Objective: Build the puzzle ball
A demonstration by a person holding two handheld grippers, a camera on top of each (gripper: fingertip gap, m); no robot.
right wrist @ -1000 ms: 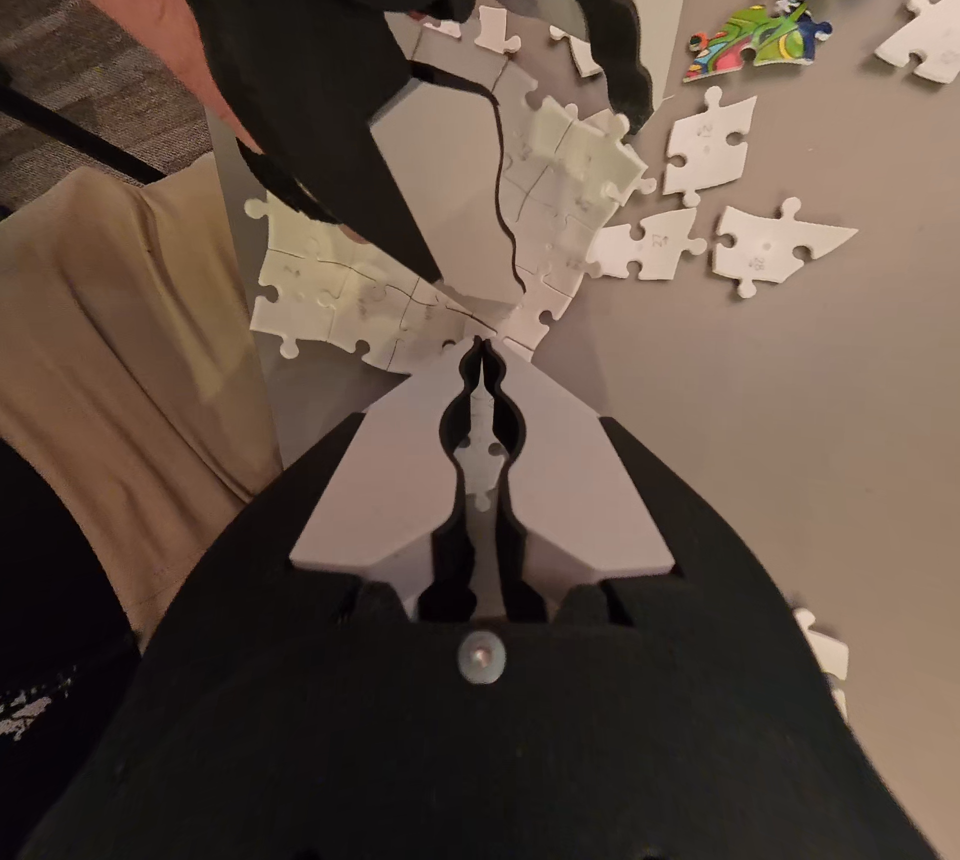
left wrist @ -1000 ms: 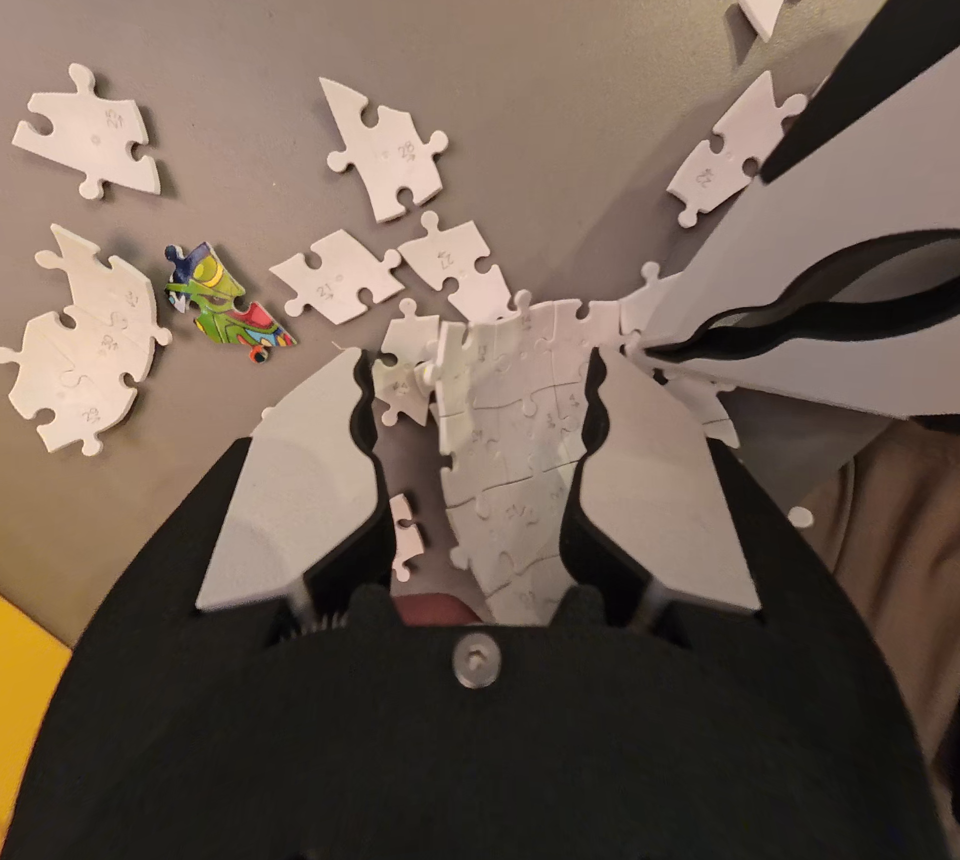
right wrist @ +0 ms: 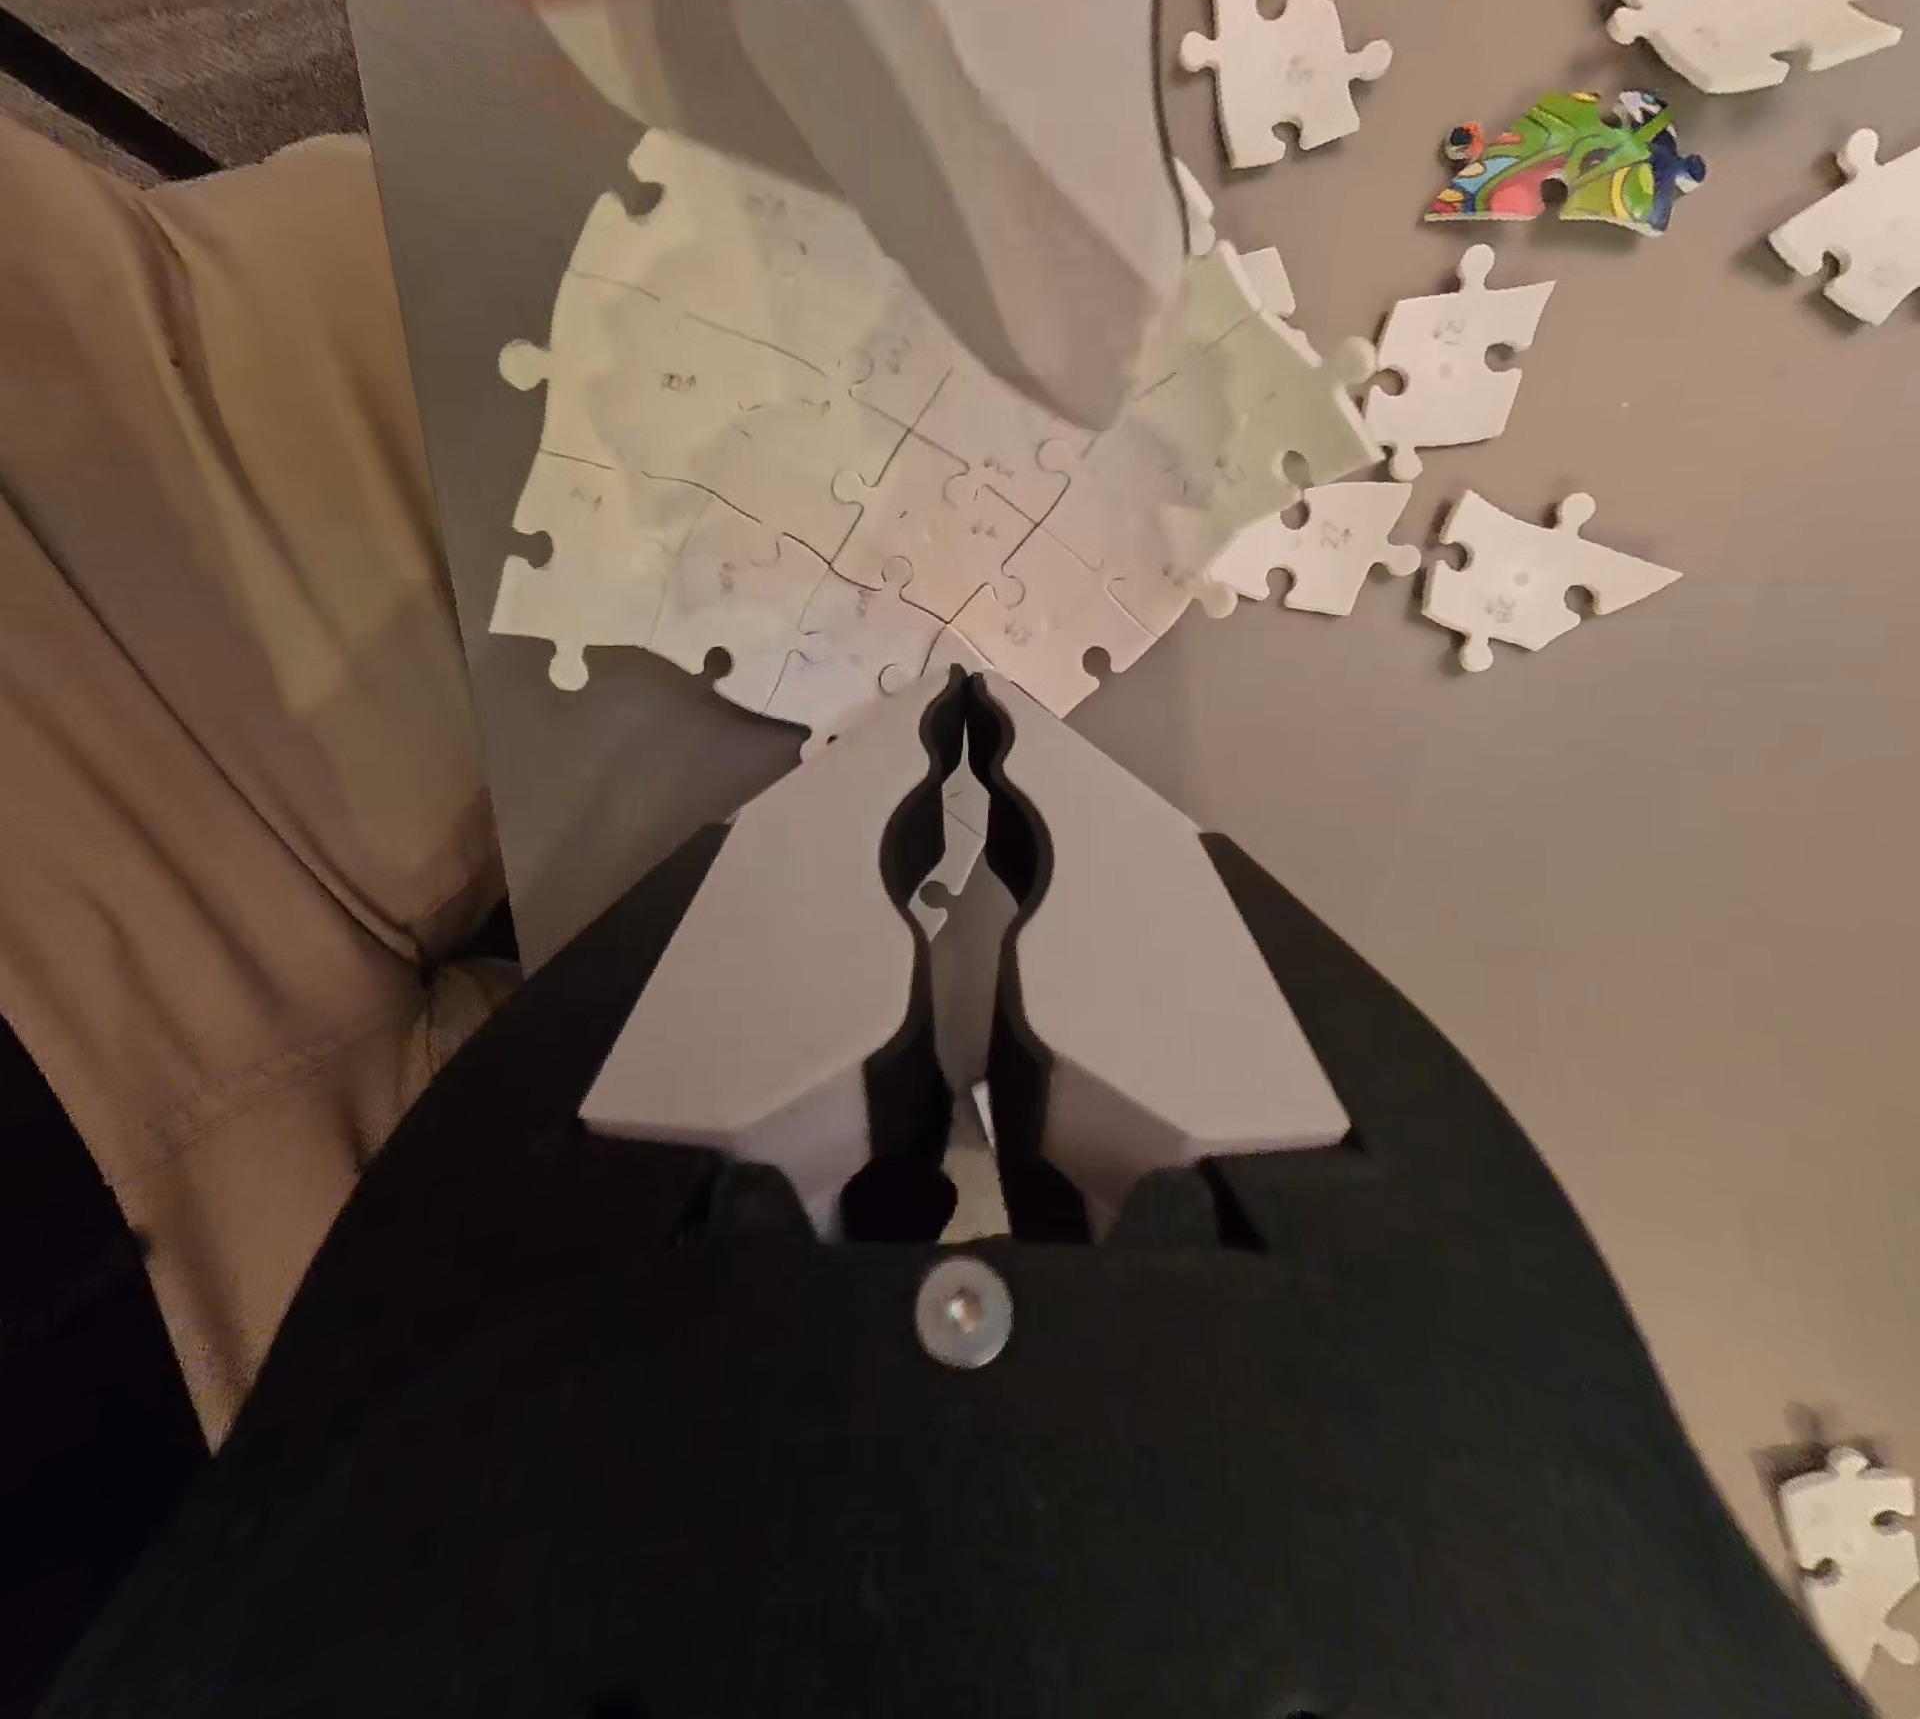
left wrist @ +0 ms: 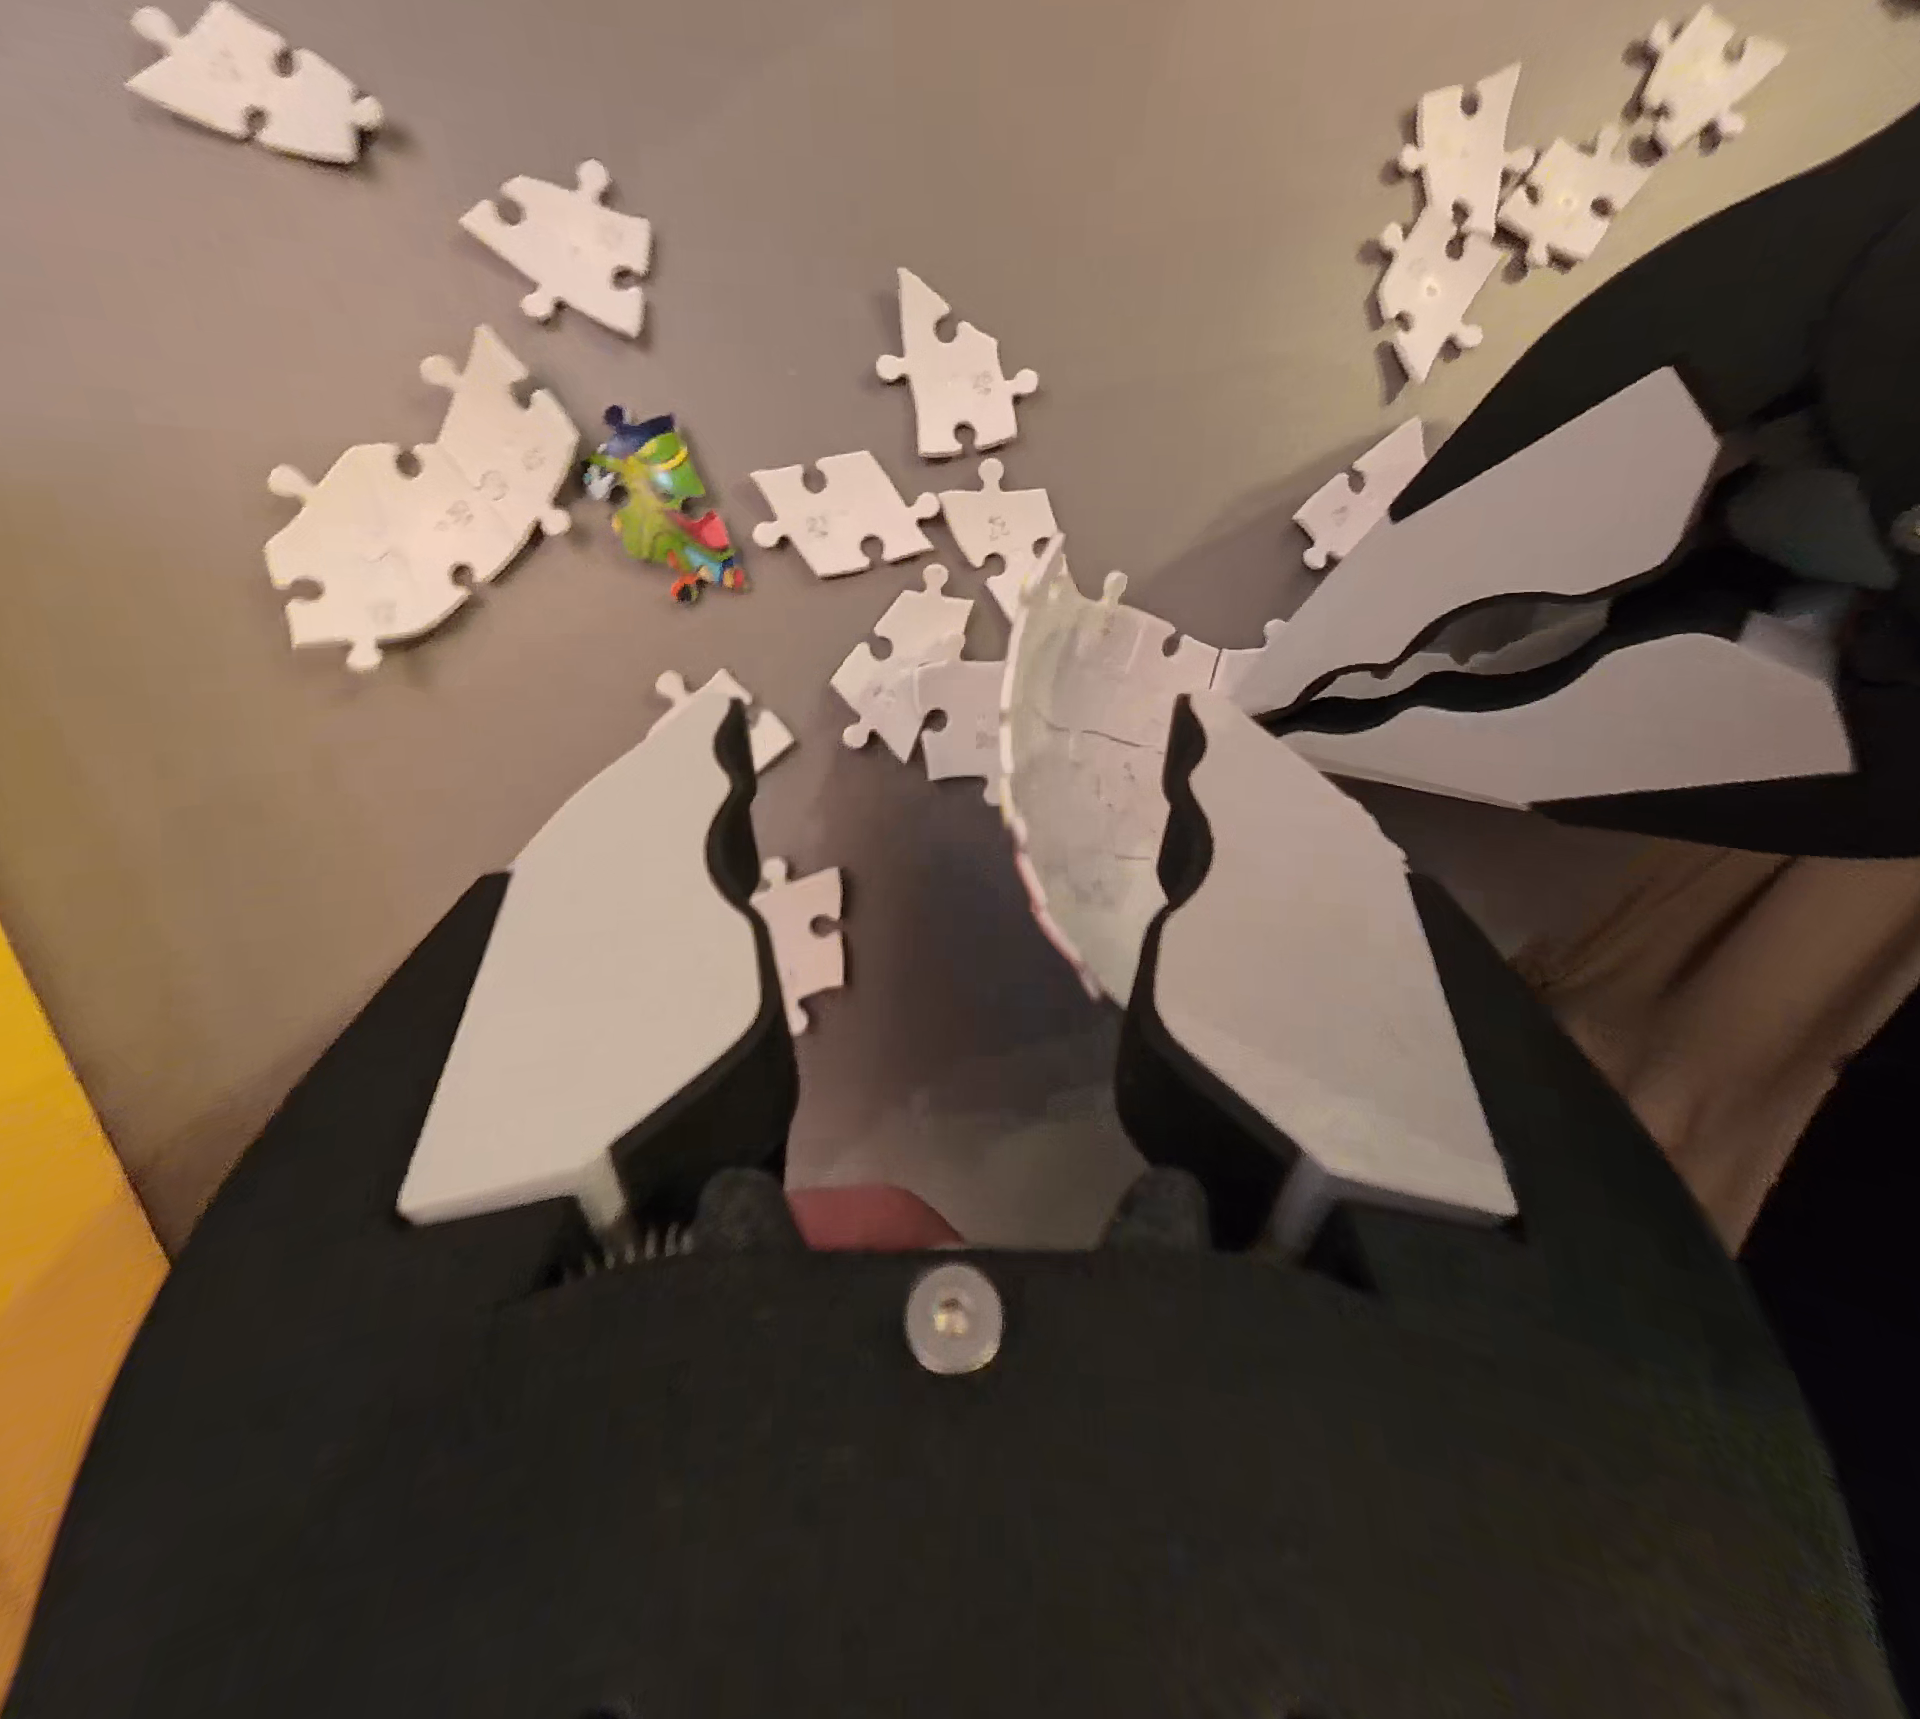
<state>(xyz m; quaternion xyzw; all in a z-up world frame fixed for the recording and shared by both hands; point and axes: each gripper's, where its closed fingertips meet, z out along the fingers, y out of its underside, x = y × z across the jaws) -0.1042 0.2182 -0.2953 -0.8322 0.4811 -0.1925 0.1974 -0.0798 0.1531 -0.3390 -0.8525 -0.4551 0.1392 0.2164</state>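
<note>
Firmly, right gripper [right wrist: 964,693] pinches shell [right wrist: 831,464]

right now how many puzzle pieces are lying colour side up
1: the colourful piece lies on the grey table beside the joined white cluster. Others may be hidden behind the grippers.

The tabletop [left wrist: 1039,111] is plain grey. Ahead of the tongs, the joined curved section [right wrist: 831,464] and the loose pieces [left wrist: 842,516] show white backs. One piece [left wrist: 665,506], ahead-left of the left tongs [left wrist: 961,713], is printed in green, blue, red and orange. Both tongs have pale grey fingers [right wrist: 1122,921] and black bodies.
</note>
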